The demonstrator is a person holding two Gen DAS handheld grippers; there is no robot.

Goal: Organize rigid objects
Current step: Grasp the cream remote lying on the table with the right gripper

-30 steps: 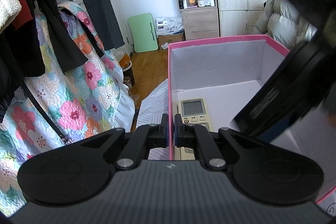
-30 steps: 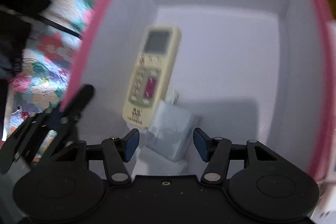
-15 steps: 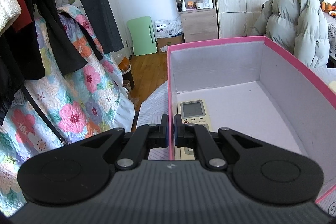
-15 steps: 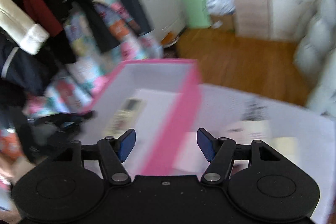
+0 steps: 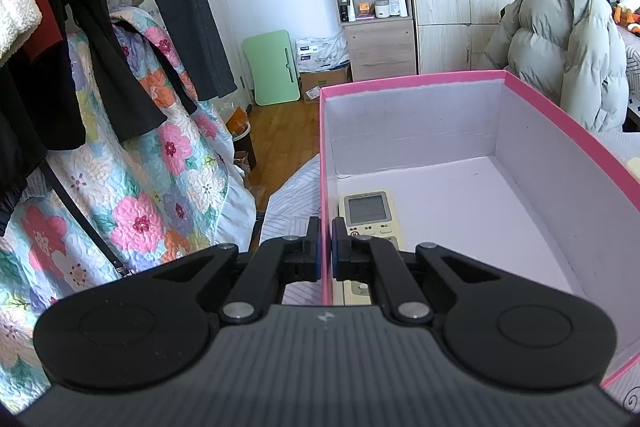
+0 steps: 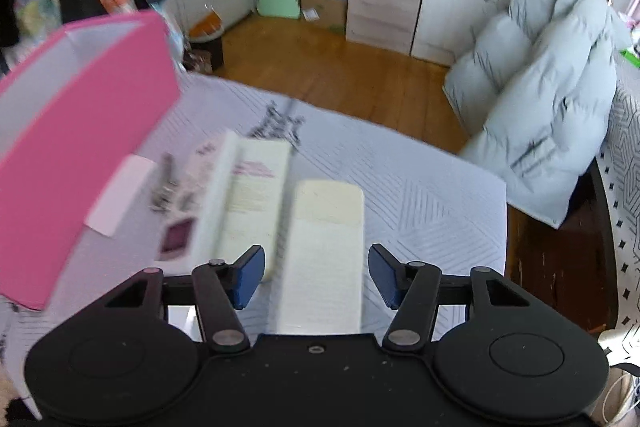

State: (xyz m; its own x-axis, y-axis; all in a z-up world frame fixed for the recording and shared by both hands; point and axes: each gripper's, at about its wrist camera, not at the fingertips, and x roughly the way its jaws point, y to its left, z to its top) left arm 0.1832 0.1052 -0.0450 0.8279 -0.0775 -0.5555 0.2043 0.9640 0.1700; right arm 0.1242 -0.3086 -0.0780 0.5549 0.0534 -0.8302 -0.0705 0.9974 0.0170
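pink box [image 5: 560, 131]: 1; remote in box [image 5: 368, 215]: 1; cream remote on table [image 6: 324, 251]: 1; booklet [image 6: 256, 195]: 1

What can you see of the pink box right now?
The pink box is an open, lidless rectangular carton, apparently cardboard, pink outside and along the rim, white inside. It sits upright on the striped sheet. The left gripper is shut on its near-left wall. A cream remote lies flat inside against that wall.
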